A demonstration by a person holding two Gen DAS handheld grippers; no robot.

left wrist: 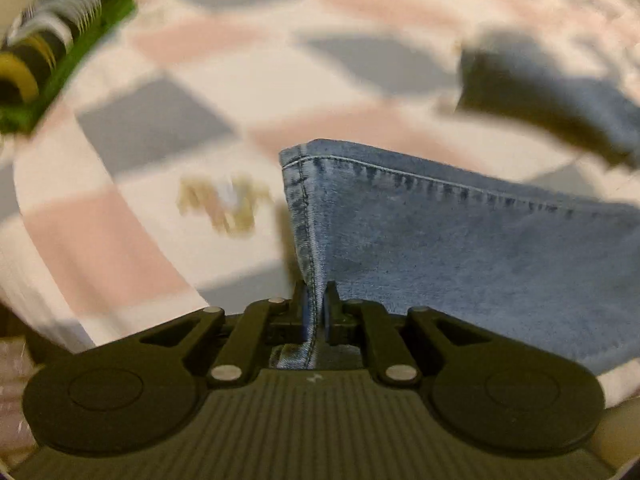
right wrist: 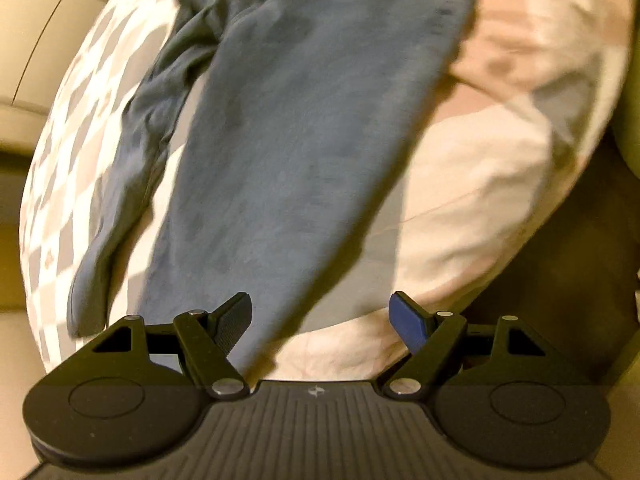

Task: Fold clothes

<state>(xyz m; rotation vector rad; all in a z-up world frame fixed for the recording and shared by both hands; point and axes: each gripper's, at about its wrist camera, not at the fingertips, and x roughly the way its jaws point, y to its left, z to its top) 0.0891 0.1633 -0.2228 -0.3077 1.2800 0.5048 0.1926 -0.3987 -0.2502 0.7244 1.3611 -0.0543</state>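
Note:
Light blue jeans hang from my left gripper, which is shut on the side seam near the stitched hem of one leg. That hem corner stands lifted over the checked bedspread. In the right wrist view the jeans stretch up and away across the checked bedspread, one leg long and flat, more cloth bunched at the upper left. My right gripper is open, its fingers wide apart just above the near end of that leg, holding nothing.
A green and black patterned item lies at the bed's far left edge. Another dark blue piece of cloth shows blurred at upper right. A small gold print marks the bedspread. Beige floor or wall lies left of the bed.

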